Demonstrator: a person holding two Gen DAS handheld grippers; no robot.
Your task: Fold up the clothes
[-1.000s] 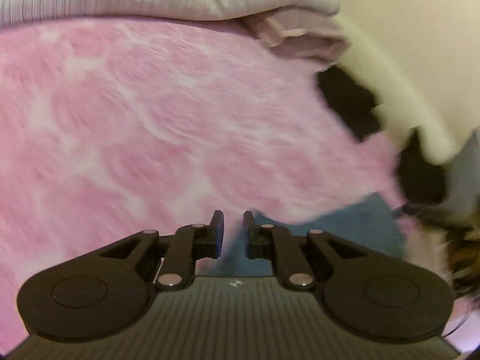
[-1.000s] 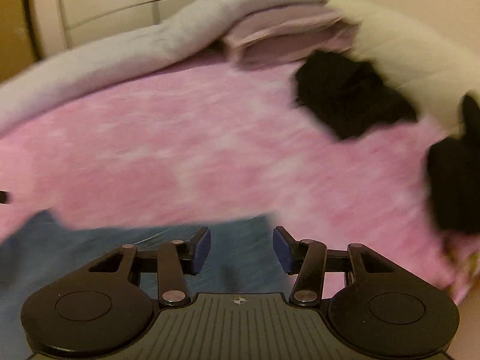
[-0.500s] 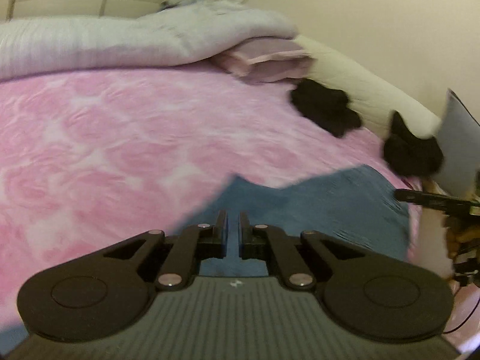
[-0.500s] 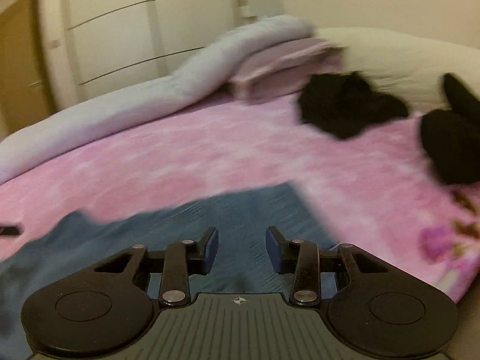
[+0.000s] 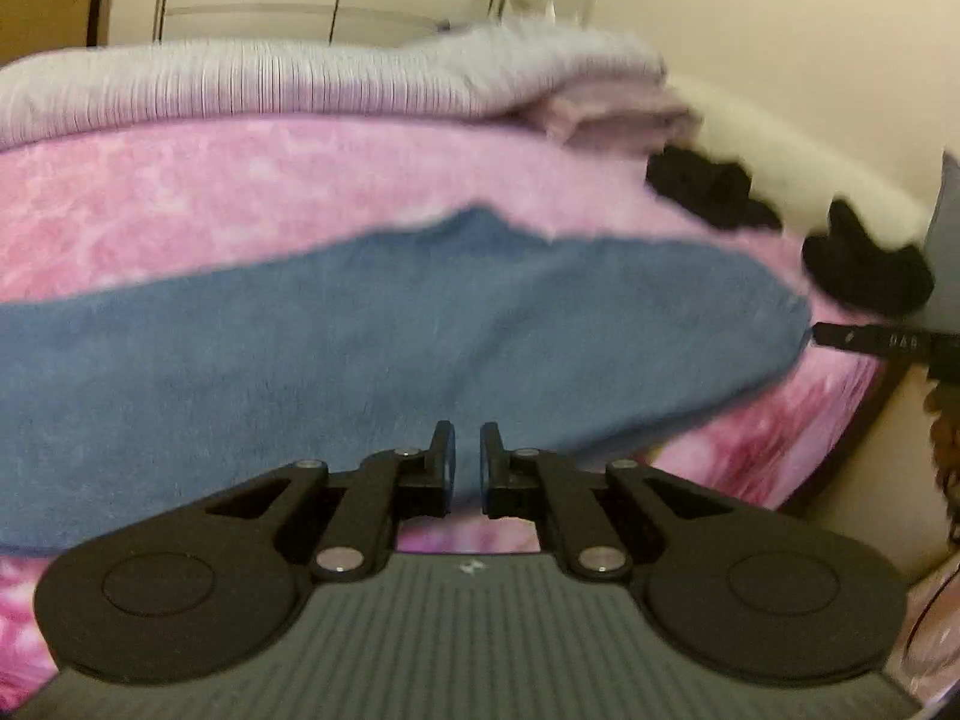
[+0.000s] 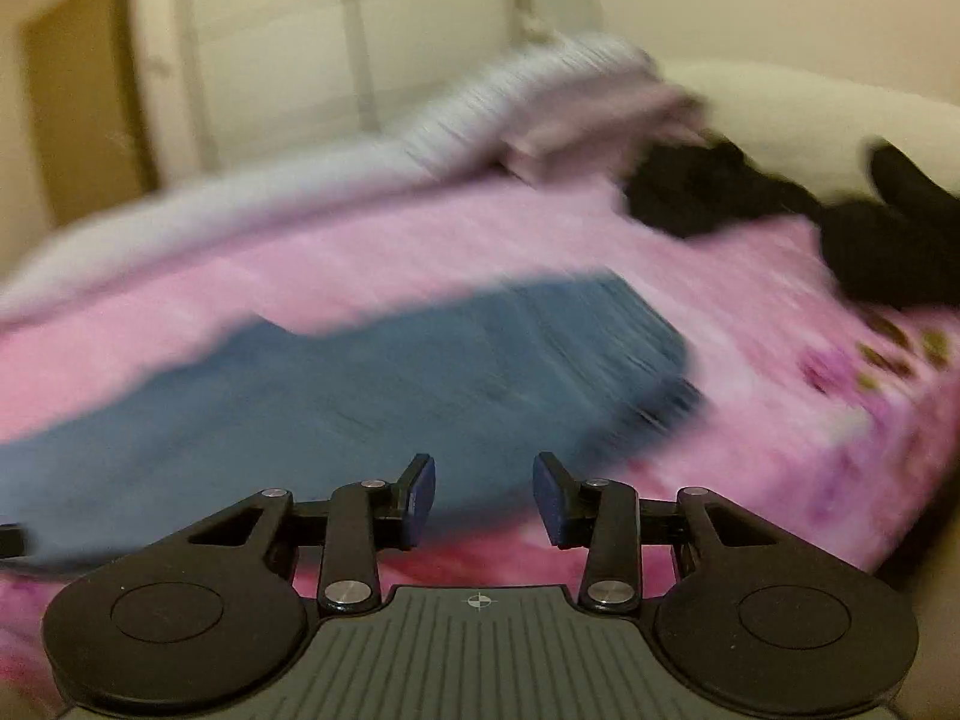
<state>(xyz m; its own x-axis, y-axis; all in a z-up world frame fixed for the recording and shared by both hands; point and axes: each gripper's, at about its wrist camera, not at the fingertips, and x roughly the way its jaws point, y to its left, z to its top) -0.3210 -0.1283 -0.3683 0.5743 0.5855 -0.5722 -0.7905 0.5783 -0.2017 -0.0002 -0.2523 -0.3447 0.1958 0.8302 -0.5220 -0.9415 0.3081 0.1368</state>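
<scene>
blue garment (image 5: 384, 336) lay spread flat along bed's (image 5: 180, 192) near edge | left tongs (image 5: 467, 462) nearly closed, empty | right tongs (image 6: 485, 489) part open, empty | both hovered off near edge | step unclear: spread or folded | black clothes (image 6: 708, 192) at far corner

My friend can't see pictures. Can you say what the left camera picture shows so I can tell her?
A blue cloth lies spread on a pink bedspread, with the left hand-held gripper low in front of its near edge, jaws a narrow gap apart. Behind are two black clothes and a folded grey blanket. The picture is blurry.
</scene>
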